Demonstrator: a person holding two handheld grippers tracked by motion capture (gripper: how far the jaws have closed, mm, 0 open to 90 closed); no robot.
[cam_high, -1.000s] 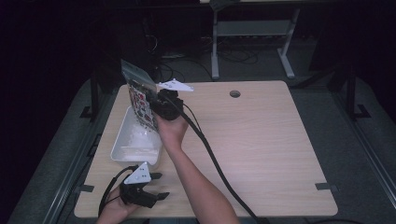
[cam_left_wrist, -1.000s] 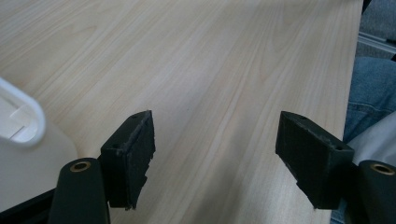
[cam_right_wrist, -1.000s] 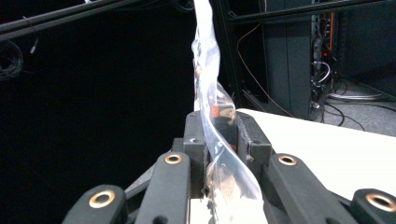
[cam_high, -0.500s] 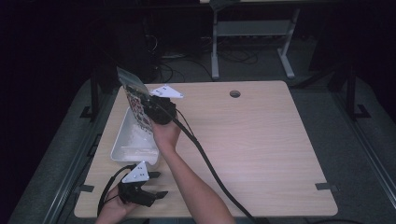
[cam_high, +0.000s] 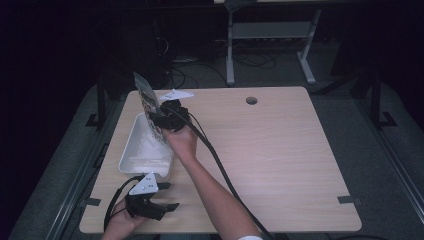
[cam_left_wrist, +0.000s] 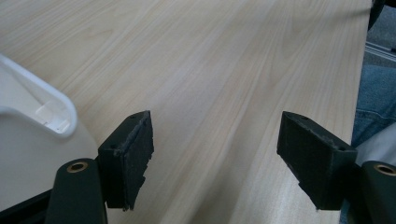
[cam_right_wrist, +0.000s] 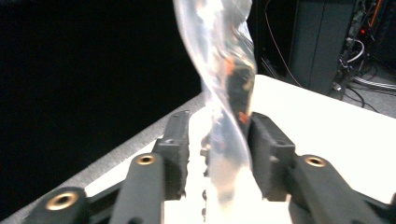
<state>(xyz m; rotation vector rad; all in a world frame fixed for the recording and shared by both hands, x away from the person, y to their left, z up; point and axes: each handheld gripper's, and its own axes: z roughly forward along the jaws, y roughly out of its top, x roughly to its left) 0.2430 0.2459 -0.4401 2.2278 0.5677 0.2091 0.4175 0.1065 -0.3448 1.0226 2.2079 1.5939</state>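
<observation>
Bag stood upright between the right gripper's just-opening fingers, above the tray; left gripper lay released on the worktop, farther off

A tray sits on the tabletop, near its left edge. Above the tray's far end stands a bag, upright and leaning a little, between the jaws of the right gripper, which reaches in from the tray's right side (the jaws have just been opening, and whether the pads touch the bag cannot be told). The left gripper rests at the near left corner, just in front of the tray. A hole lies in the tabletop near its far edge, well right of the bag.
</observation>
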